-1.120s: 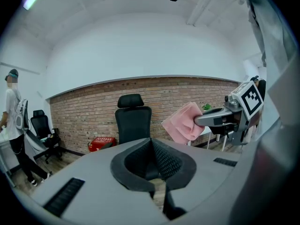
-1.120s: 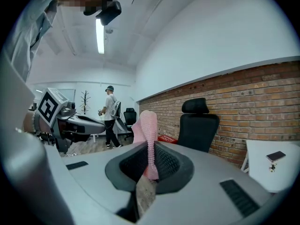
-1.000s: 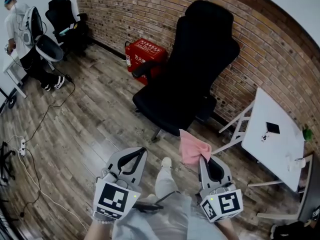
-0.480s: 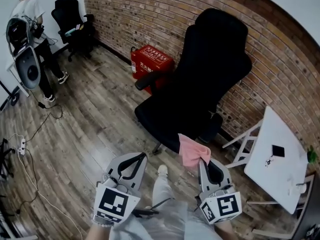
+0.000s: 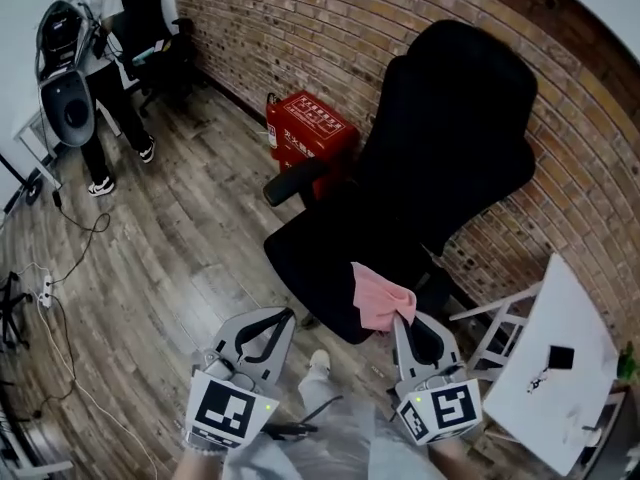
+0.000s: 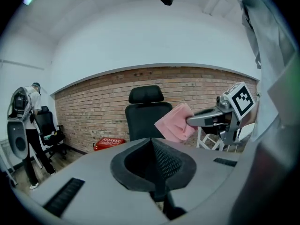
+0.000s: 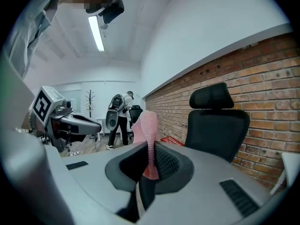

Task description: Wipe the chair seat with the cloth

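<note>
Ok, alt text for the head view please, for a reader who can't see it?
The right hand-held gripper grips a pink cloth, held out toward the seat of a black office chair; the left hand-held gripper is shut and empty. The chair stands on a wooden floor by a brick wall, a red box beside it.

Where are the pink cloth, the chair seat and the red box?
pink cloth [image 5: 380, 298], head view, middle of the bunched fabric.
chair seat [image 5: 318, 263], head view, bare black cushion left of the cloth.
red box [image 5: 312, 126], head view, its printed top face.
</note>
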